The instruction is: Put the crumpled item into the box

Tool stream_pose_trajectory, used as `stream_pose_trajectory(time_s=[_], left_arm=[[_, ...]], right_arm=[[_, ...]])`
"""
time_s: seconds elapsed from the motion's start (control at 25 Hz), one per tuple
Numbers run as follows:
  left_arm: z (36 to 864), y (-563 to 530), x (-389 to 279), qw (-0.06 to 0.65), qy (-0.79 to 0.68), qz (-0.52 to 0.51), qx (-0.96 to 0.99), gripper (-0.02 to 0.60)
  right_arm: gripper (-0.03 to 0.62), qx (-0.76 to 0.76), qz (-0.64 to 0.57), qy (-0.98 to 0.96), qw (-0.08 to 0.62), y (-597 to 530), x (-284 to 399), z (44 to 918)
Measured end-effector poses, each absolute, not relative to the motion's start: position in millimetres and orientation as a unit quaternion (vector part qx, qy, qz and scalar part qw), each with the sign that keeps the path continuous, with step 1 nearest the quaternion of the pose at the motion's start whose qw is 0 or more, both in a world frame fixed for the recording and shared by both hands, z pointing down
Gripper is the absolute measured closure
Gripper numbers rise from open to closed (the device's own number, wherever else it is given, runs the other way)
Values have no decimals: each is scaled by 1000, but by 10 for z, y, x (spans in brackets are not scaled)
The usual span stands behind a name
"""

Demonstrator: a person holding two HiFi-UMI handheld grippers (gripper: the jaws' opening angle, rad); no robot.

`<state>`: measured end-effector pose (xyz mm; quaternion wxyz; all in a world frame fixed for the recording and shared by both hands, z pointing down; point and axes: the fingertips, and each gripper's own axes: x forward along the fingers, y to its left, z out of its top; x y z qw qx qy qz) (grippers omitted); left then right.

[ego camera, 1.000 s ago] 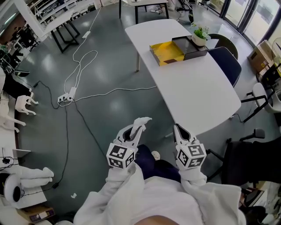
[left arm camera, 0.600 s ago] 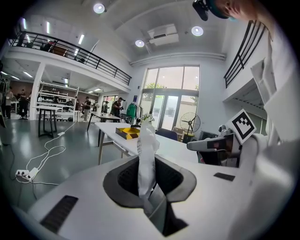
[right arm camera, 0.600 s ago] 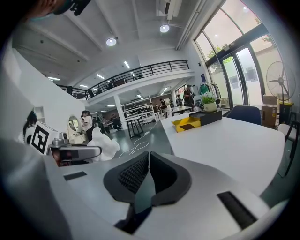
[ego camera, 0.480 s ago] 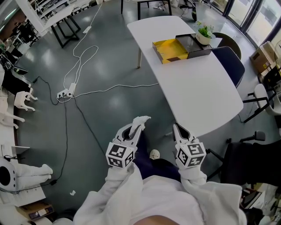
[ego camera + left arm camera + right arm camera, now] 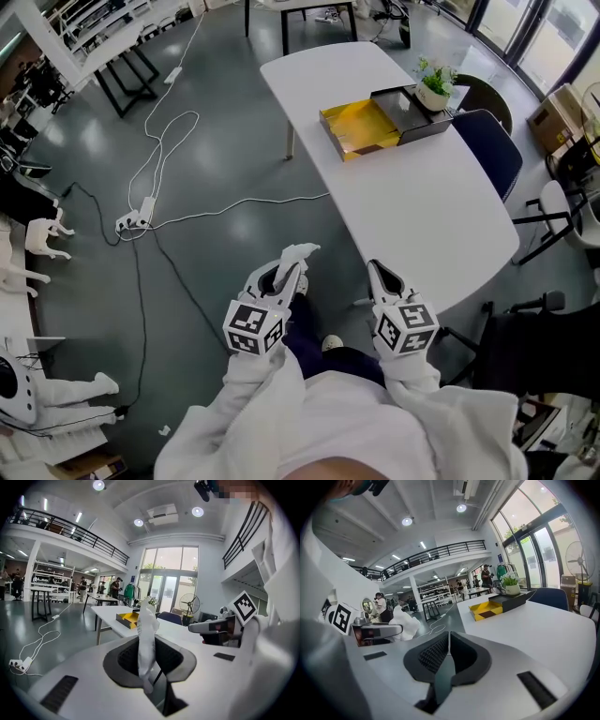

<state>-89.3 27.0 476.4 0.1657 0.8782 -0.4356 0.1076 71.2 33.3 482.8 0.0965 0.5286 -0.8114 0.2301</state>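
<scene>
We see the left gripper (image 5: 291, 269) closed down to a narrow gap on the crumpled item (image 5: 146, 637), a white, wrinkled wad of paper or thin plastic. In the left gripper view the wad stands upright between the two dark pads, with the pads pressing on it from both sides. Its top pokes out past the jaw tips and its lower end hangs down into the slot.

The right gripper (image 5: 377, 272) has its jaws fully together with nothing between them. The right gripper view shows the two ribbed pads meeting along one line.

Both grippers are held low and close to the person's body, side by side over the grey floor (image 5: 234, 187). They are just short of the near end of the white table (image 5: 422, 216), and neither is over it.

The box (image 5: 356, 127) is open with a yellow inside. It sits on the far part of the table, well apart from both grippers. A black lid or tray (image 5: 410, 106) touches its right side, and a small potted plant (image 5: 434, 80) stands just beyond that.

A dark blue chair (image 5: 489, 150) is at the table's right edge. A white cable (image 5: 167, 155) loops across the floor to a power strip (image 5: 131, 220) on the left.

The crumpled item is in the left gripper, not in the box.
</scene>
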Motion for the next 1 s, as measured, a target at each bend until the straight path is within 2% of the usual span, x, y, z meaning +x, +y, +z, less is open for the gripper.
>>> stream_pose_trajectory(time_s=[1.0], left_arm=[[4583,-1508,-1275,154,-375,90,910,520]], right_arm=[[557,595,214,-771,82,-1247,358,4619]])
